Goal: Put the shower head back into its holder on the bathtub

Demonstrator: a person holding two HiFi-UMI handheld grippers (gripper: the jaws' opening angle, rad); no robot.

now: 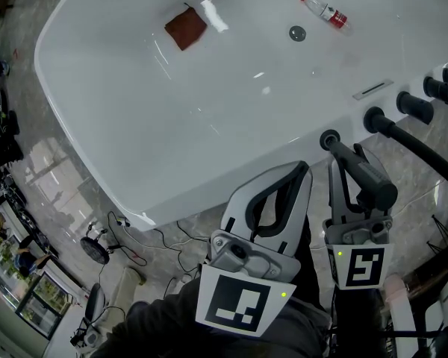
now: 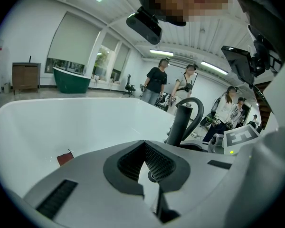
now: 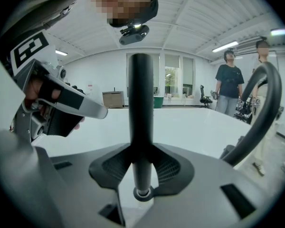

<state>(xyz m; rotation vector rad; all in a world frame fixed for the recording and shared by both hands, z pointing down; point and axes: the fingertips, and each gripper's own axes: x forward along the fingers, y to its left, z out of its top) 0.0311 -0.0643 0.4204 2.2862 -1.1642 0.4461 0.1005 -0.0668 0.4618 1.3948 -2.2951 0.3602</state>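
Observation:
The black shower head (image 1: 362,176) stands between the pads of my right gripper (image 1: 349,171), which is shut on its handle. In the right gripper view the handle (image 3: 140,108) is upright, and its lower end sits in the round black holder (image 3: 142,193) on the white bathtub's rim (image 1: 284,144). That holder (image 1: 330,140) lies just ahead of the jaws in the head view. The black hose (image 1: 425,151) curves off to the right. My left gripper (image 1: 302,171) hovers beside it over the rim, shut and empty (image 2: 145,148).
Inside the tub lie a brown cloth (image 1: 185,28), a clear bottle with a red cap (image 1: 325,10) and the drain (image 1: 297,33). Black tap knobs (image 1: 417,107) line the rim at the right. Cables run over the floor (image 1: 134,245). Several people (image 2: 156,82) stand in the background.

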